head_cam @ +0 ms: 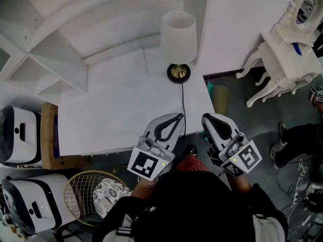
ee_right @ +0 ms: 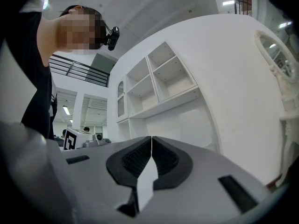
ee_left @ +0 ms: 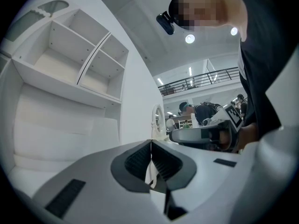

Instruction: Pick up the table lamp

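While the table lamp (head_cam: 177, 37) is standing upright on its dark round base (head_cam: 178, 72) at the back of the white desk (head_cam: 116, 110), the head view is showing a task that is barely getting started. Nothing is touching the lamp, and its cord (head_cam: 183, 105) is trailing forward over the desk's front edge. The left gripper (head_cam: 176, 120) and the right gripper (head_cam: 209, 120) are hovering side by side near that edge. Both are pointing towards the lamp and staying well apart from it, with the cord running between them. Along the left gripper's own view, its jaws are pressing flat together with nothing between them. They are facing the white shelves (ee_left: 79, 55) above the desk, with the right gripper showing off to the side. A faint pale shape ahead may be the lampshade, though I cannot tell for sure. Along the right gripper's view, those jaws are likewise closing on nothing, tip against tip, and they are looking at the same shelving. As I judge it, everything is remaining to do: reaching across the desk, opening the jaws, gripping the lamp and lifting it.
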A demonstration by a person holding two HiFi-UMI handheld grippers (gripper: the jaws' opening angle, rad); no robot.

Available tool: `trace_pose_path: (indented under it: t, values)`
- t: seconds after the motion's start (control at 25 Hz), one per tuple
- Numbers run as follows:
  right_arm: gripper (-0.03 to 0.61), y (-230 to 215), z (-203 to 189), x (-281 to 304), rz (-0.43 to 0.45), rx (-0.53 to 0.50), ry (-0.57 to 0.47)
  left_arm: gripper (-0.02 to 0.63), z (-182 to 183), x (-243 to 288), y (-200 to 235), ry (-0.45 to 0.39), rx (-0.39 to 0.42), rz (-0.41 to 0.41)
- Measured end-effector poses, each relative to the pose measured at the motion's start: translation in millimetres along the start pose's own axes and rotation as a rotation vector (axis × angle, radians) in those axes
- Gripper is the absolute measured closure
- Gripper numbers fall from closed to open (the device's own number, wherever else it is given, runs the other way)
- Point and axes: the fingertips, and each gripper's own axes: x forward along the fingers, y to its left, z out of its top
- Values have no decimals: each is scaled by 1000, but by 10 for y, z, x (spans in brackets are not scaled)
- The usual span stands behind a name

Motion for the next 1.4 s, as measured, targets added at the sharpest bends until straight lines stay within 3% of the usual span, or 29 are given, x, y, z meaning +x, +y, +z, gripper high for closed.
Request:
trace_pose_path:
  t: [1.4]
  values:
    - [563,-792,47,183,124,40,27,600,-105,727,154,30,32,110]
